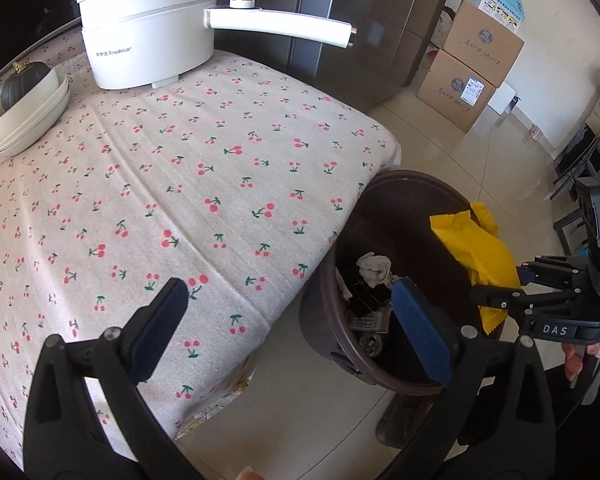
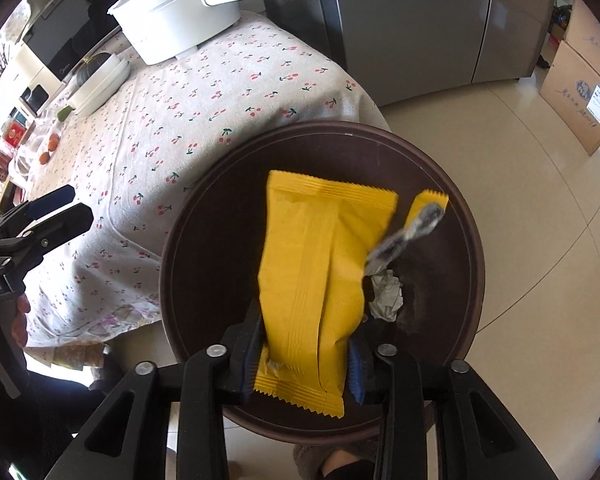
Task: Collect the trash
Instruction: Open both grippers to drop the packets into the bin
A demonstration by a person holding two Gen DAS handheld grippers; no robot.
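A dark brown trash bin (image 1: 412, 176) (image 2: 340, 130) stands on the floor against the table's corner. My right gripper (image 2: 304, 336) (image 1: 496, 294) hangs over it, and its blue pads touch both sides of a flat yellow packet (image 2: 312, 264) (image 1: 472, 248) that points down into the bin. A blurred silvery wrapper (image 2: 408, 236) and a small yellow wrapper (image 2: 430, 198) are inside the bin's mouth. A crumpled tissue (image 1: 374, 266) (image 2: 386, 294) and dark scraps lie at the bottom. My left gripper (image 1: 290, 292) (image 2: 56, 204) is wide open and holds nothing, one finger over the tablecloth, the other over the bin.
The cherry-print tablecloth (image 1: 180, 180) carries a white electric pot (image 1: 148, 40) with a long handle and stacked white bowls (image 1: 28, 116) holding a dark squash. A grey fridge (image 1: 360, 20) stands behind, with cardboard boxes (image 1: 472, 64) on the tiled floor and a dark chair (image 1: 588, 168) at the right.
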